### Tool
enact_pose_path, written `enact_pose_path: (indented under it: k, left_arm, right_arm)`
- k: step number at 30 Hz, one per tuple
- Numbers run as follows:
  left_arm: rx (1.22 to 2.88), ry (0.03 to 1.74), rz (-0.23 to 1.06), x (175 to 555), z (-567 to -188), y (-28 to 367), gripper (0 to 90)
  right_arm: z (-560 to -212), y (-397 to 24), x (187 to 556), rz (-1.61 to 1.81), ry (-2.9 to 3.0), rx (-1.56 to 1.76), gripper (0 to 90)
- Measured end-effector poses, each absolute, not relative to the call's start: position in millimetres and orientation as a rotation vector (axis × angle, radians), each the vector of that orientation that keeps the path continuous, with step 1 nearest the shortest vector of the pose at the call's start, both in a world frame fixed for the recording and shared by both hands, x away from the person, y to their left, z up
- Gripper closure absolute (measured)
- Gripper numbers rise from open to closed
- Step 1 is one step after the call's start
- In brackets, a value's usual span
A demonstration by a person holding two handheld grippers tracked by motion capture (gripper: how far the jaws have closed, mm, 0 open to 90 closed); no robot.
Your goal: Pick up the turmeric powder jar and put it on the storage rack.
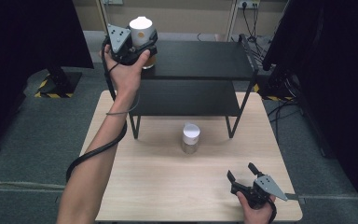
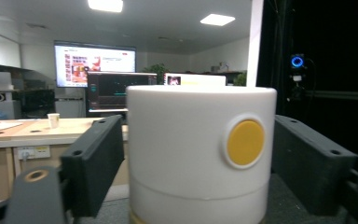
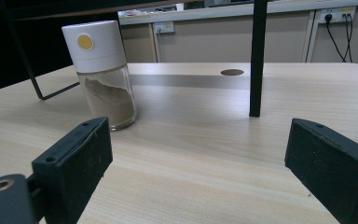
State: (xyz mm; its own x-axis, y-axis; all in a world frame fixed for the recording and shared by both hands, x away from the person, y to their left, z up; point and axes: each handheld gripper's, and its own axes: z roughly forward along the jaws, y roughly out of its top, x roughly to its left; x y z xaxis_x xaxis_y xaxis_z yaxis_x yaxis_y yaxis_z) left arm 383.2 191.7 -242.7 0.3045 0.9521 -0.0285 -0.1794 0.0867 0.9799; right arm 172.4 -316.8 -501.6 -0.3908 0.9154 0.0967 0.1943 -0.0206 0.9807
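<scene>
**A:** What have you got up there?

**B:** My left gripper (image 1: 142,46) is at the top shelf of the black rack (image 1: 200,60), with the white-capped jar (image 2: 200,154) standing between my fingers (image 2: 93,163). In the left gripper view the cap sits in the middle with a gap on each side, so my jaws are apart around it and not pressing.

**A:** How would it handle?

**B:** I'd judge it light but breakable: a smooth plastic cap with a yellow button (image 2: 245,142) over what looks like a glass body. The cap is wide and stiff, so that's the place to take hold, square across it and off the button. The glass below would likely be slicker.

**A:** And your other hand?

**B:** My right gripper (image 1: 244,175) is low over the wooden table (image 1: 168,186), jaws spread wide with nothing between them. A second jar (image 3: 101,74), holding brown powder, stands ahead of my fingers and off to their left, well apart from them. A rack leg (image 3: 257,56) stands straight ahead.

**A:** The room?

**B:** Grey floor, dark curtains either side, cables and wall sockets behind the rack. Past the cap I see desks and lit screens.
</scene>
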Motion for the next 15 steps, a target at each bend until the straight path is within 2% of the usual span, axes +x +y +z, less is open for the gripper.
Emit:
enact_pose_path:
  k: [15]
  left_arm:
    - [1.148,0.873,1.071,363,-245,191,15.1]
  right_arm:
    - [-501,-317,172,1.461,1.629,1.173,7.6]
